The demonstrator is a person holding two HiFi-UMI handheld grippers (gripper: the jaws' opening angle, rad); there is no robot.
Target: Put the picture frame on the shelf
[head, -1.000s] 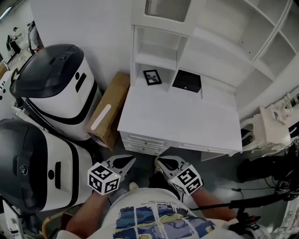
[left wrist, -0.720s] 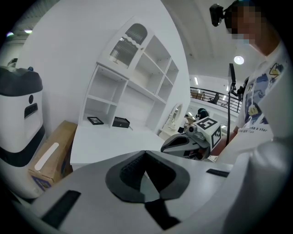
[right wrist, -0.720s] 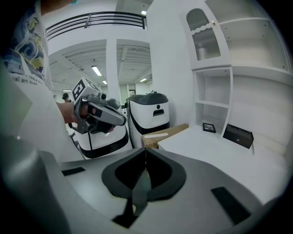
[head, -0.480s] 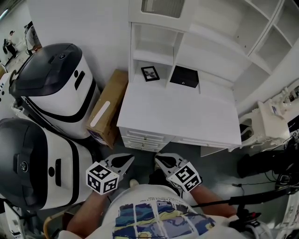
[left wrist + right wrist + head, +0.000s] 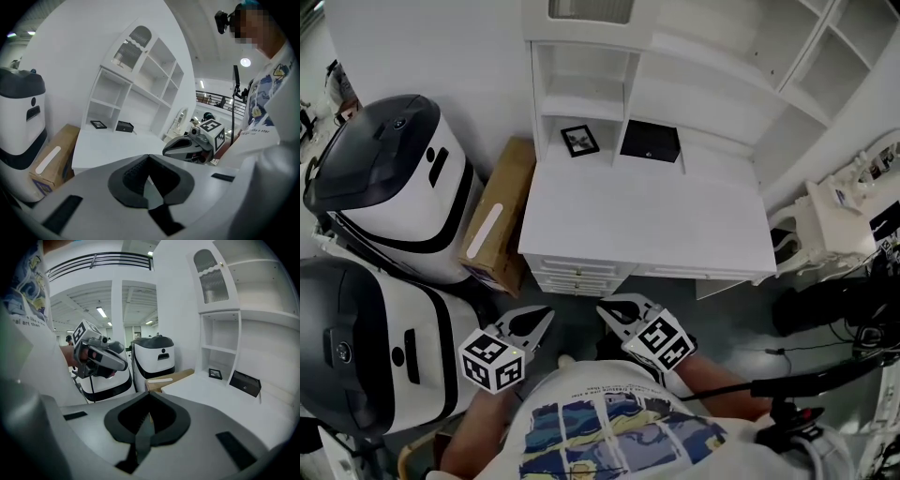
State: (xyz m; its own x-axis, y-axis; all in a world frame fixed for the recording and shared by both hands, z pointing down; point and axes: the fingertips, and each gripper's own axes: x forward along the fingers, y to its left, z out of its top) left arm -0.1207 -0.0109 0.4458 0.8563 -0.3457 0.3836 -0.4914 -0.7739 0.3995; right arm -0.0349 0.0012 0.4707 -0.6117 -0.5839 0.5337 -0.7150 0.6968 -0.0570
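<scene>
The picture frame [image 5: 579, 140], small and black, lies on the back left of the white desk [image 5: 647, 225], under the white shelf unit [image 5: 581, 94]. It also shows far off in the left gripper view, picture frame [image 5: 98, 124], and in the right gripper view, picture frame [image 5: 215, 373]. My left gripper [image 5: 548, 312] and right gripper [image 5: 601, 307] hang side by side close to my body, in front of the desk's near edge. Both are shut and hold nothing. Their own closed jaws fill the lower part of each gripper view: left gripper [image 5: 149, 156], right gripper [image 5: 149, 393].
A black box [image 5: 651, 142] sits beside the frame on the desk. A cardboard box [image 5: 495, 217] leans between the desk and two large white-and-black machines [image 5: 389, 178] at the left. More white shelving [image 5: 825, 66] stands at the right, with cables [image 5: 825, 375] on the floor.
The head view has swung, so the desk and frame now sit further left in the picture. Both grippers stay shut and low by my body.
</scene>
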